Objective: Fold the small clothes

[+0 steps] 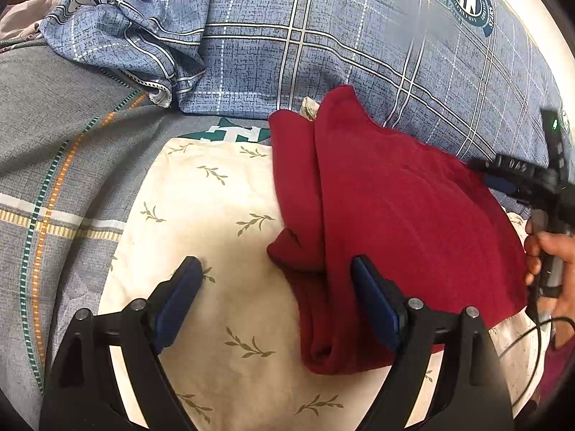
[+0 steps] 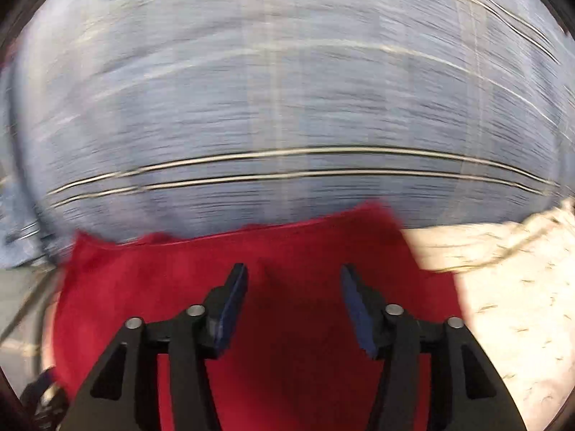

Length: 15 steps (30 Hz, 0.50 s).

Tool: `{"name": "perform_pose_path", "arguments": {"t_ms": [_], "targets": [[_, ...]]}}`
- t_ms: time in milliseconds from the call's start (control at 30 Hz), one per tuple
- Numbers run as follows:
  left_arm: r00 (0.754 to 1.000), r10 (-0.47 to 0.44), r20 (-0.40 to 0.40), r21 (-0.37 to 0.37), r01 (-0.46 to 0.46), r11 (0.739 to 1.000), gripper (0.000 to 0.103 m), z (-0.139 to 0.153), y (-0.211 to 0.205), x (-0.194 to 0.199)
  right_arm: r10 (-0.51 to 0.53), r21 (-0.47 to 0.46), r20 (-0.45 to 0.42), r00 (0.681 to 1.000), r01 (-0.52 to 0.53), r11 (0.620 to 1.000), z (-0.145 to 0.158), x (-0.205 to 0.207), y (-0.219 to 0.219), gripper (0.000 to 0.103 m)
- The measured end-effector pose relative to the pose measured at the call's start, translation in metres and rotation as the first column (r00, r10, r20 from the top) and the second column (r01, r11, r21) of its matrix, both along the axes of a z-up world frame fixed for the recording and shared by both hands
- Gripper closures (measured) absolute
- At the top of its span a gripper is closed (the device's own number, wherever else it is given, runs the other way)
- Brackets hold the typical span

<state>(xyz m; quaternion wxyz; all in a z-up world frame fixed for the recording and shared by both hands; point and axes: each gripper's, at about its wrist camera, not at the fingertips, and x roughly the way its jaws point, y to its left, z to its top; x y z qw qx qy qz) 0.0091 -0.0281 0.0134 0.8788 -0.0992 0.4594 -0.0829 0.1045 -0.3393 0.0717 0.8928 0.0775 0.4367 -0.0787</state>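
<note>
Red fleece, that's what's getting folded here: a small red garment (image 1: pixel 413 208) is lying across the middle and right of the left wrist view, sitting on a cream leaf-print cloth (image 1: pixel 201 215) spread over a blue plaid bedspread (image 1: pixel 323 36). It's looking partly folded already, with one side doubled over into a long ridge running down the frame. The left gripper (image 1: pixel 276 276) is hanging over it with its jaws standing wide and nothing between the pads, one finger over the cream cloth and the other over the red edge. The right gripper (image 2: pixel 294 280) is sitting partly open above the red fabric in its own view, nothing pinched, and that whole picture is smeared with motion blur, so detail there is hard to read. At the right edge of the left view a hand (image 1: pixel 550 262) is gripping the other tool's handle. My worry: fleece is springy, so the doubled-over side may flop back open with nothing pressing it. Also a pinch could be grabbing the cream cloth along with the garment and dragging the whole layout askew.
</note>
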Motion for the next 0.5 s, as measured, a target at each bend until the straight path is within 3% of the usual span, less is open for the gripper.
{"name": "perform_pose_path", "arguments": {"t_ms": [33,133,333,433,500], "targets": [[1.000,-0.002,-0.001,0.002,0.002,1.000,0.017,0.000,0.000,0.000,0.112,0.029,-0.014,0.994,-0.112,0.993,0.003,0.003,0.034,0.041],[1.000,-0.004,-0.005,-0.001,0.004,1.000,0.017,0.001,0.000,-0.001,0.262,0.101,-0.045,0.964,-0.256,0.961,0.000,0.014,0.087,0.041],[1.000,-0.012,-0.013,-0.011,0.012,1.000,0.016,0.003,0.003,-0.001,0.380,0.122,-0.052,0.923,-0.372,0.920,-0.008,0.038,0.147,0.041],[1.000,-0.017,-0.023,-0.025,0.016,1.000,0.016,0.003,0.005,-0.001,0.455,0.176,-0.142,0.879,-0.430,0.886,-0.029,0.046,0.180,0.041],[0.999,-0.018,-0.034,-0.053,0.016,0.998,0.014,0.002,0.008,0.000,0.453,0.141,-0.182,0.873,-0.433,0.890,-0.037,0.054,0.198,0.033]]}}
